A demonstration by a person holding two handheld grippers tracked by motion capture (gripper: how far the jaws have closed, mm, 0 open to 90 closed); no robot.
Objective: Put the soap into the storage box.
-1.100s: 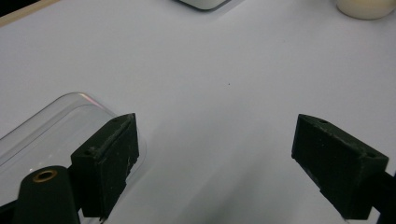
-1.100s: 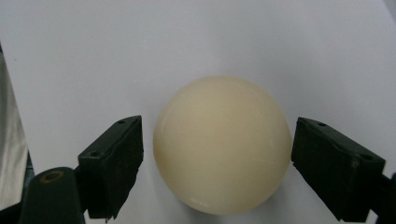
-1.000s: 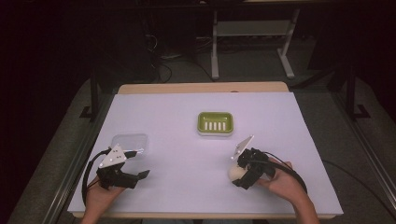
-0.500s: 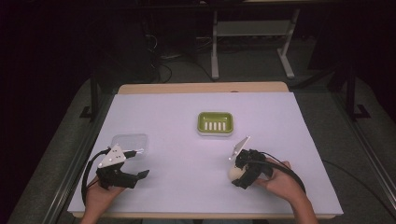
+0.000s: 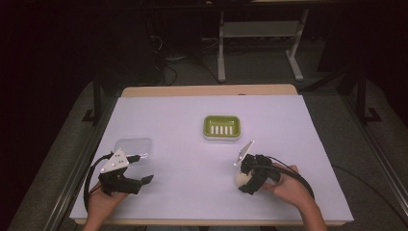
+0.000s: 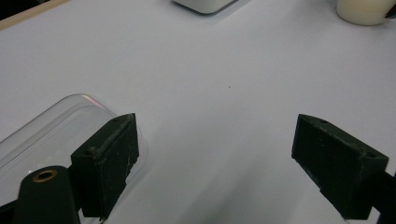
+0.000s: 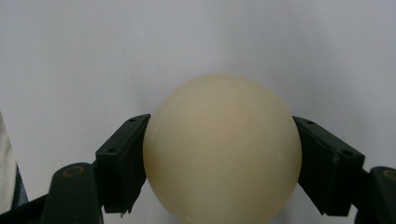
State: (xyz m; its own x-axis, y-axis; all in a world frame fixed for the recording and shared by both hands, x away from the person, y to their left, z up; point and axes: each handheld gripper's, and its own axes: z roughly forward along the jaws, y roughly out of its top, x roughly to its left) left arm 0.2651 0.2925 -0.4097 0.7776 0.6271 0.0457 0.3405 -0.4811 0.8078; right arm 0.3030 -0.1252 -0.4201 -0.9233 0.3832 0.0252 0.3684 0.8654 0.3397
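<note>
The right gripper [image 7: 219,158] has its jaws closed against both sides of a cream soap bar [image 7: 222,149], rounded, low over the white table [image 5: 298,125] at the person's near right. The green soap dish [image 5: 222,127] lies ahead and slightly left of it, holding nothing (slotted floor bare). The left gripper [image 6: 215,158] hangs wide, nothing between its jaws, just beside a clear plastic lid [image 5: 133,146].

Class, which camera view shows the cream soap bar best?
The right gripper view: the cream soap bar sits large between the right gripper jaws. The high view shows it small; the left gripper view catches its edge.
</note>
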